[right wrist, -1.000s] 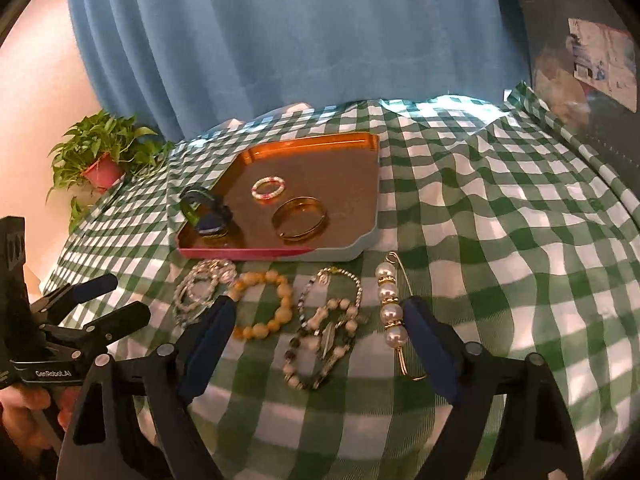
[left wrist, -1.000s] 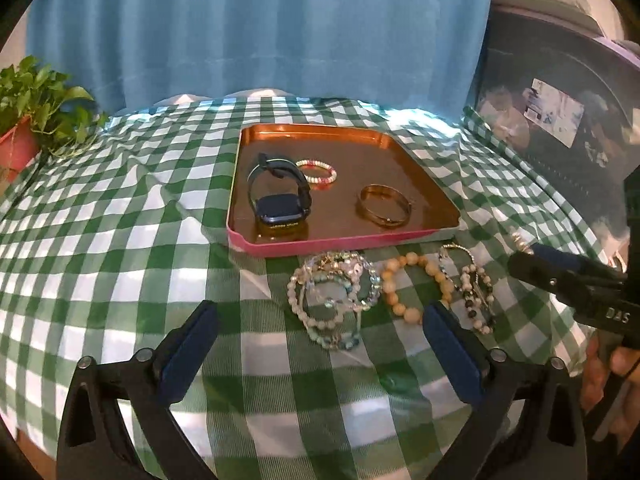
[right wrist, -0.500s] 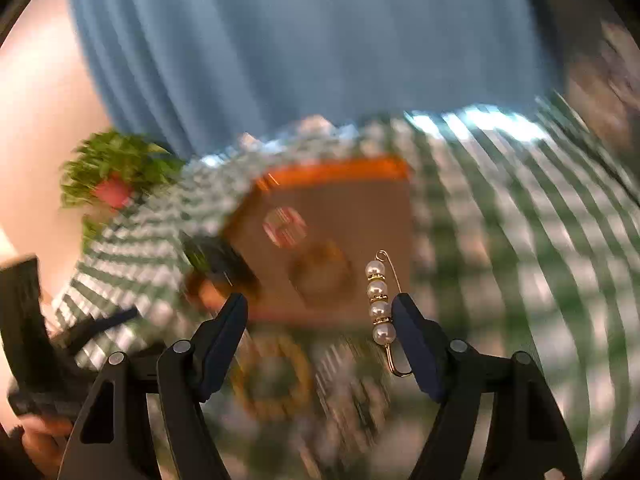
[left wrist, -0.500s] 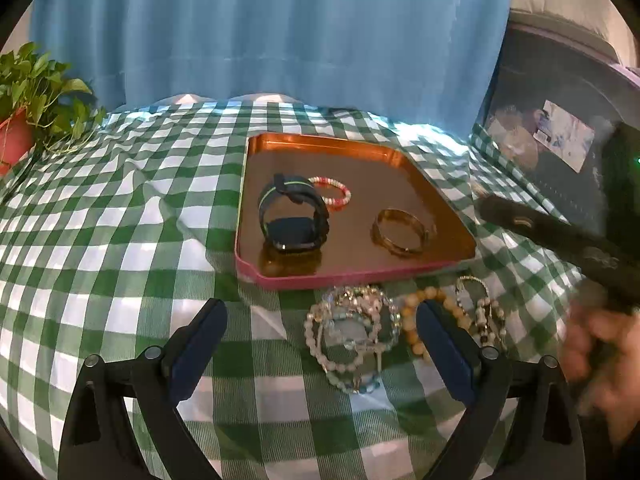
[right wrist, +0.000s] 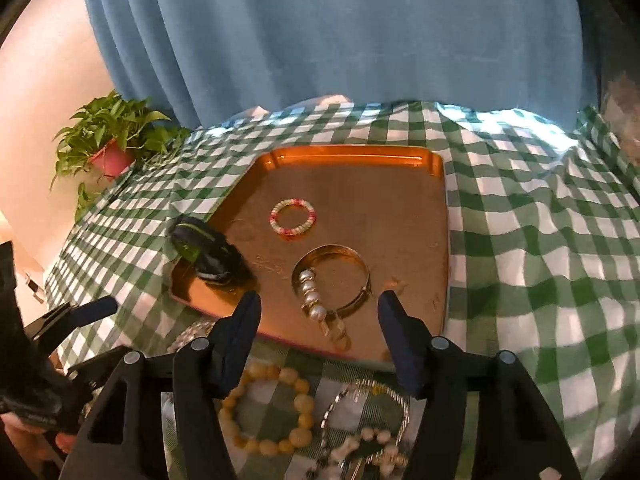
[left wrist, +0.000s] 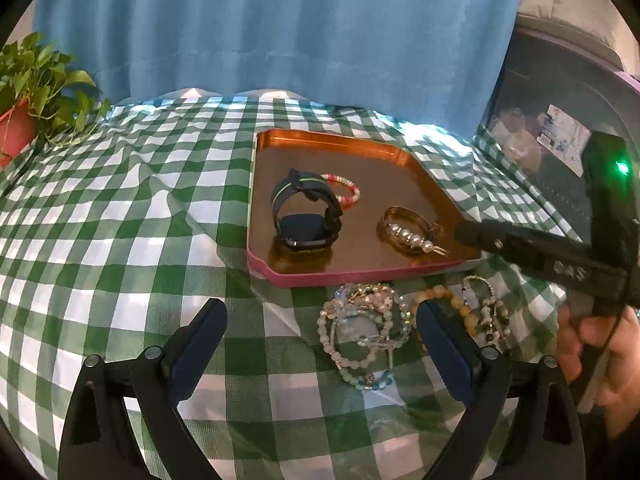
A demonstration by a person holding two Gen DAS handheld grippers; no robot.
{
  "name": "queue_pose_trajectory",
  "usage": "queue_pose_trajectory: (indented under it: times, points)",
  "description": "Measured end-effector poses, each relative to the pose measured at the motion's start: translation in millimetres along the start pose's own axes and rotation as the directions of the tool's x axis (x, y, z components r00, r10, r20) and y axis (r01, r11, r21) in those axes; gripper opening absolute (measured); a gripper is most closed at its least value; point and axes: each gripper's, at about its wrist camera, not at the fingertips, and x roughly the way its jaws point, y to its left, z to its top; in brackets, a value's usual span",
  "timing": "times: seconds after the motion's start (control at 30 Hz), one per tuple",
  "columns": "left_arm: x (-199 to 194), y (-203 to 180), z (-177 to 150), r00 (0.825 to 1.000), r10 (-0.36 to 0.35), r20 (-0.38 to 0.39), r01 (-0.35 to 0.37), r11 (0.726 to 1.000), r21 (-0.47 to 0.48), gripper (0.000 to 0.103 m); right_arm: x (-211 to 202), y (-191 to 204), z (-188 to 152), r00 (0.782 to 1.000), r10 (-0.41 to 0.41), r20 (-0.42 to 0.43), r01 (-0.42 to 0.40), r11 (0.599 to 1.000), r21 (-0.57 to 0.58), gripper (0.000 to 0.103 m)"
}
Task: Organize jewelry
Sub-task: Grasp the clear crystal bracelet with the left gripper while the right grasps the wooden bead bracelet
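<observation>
A copper tray (left wrist: pixel 372 152) (right wrist: pixel 400 208) holds a black smartwatch (left wrist: pixel 306 216) (right wrist: pixel 204 250), a red-and-white bead bracelet (left wrist: pixel 346 192) (right wrist: pixel 292 217), a gold bangle (left wrist: pixel 424 216) (right wrist: pixel 356 256) and a pearl pin (left wrist: pixel 412 236) (right wrist: pixel 312 296) lying across the bangle. On the cloth in front lie a pale bead bracelet pile (left wrist: pixel 362 332), an amber bead bracelet (left wrist: pixel 444 294) (right wrist: pixel 268 408) and a dark-and-white bead bracelet (left wrist: pixel 486 312) (right wrist: pixel 364 440). My left gripper (left wrist: pixel 320 344) is open over the cloth. My right gripper (right wrist: pixel 318 340) is open and empty above the tray's front edge.
A green-and-white checked cloth (left wrist: pixel 120 240) (right wrist: pixel 540 260) covers the table. A potted plant (left wrist: pixel 28 108) (right wrist: pixel 108 148) stands at the far left. A blue curtain (left wrist: pixel 280 28) hangs behind. A dark appliance (left wrist: pixel 560 140) is at the right.
My right gripper lifted the pearl pin from the cloth, carried it over the tray and let it go on the gold bangle. My left gripper drifted slightly left.
</observation>
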Motion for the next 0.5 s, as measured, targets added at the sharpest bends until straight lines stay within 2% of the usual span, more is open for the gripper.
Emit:
queue_pose_trajectory:
  times: [0.13, 0.33, 0.4, 0.5]
  points:
    - [-9, -7, 0, 1.000, 0.007, -0.003, -0.007, 1.000, -0.002, 0.094, -24, 5, -8, 1.000, 0.007, 0.004, -0.007, 1.000, 0.001, 0.059]
    - [-22, -12, -8, 1.000, 0.018, -0.012, -0.018, 1.000, 0.002, 0.089, -69, 20, -42, 0.999, -0.023, 0.024, 0.024, 1.000, -0.016, 0.059]
    - [-22, -12, -14, 1.000, 0.021, -0.017, -0.021, 1.000, 0.004, 0.084, -73, 23, -52, 0.999, -0.030, 0.030, 0.031, 0.999, -0.029, 0.059]
    - [-15, -11, -23, 0.999, 0.013, -0.043, -0.012, 1.000, 0.013, 0.063, -69, 19, -66, 0.999, -0.037, 0.027, 0.038, 0.998, -0.045, 0.059]
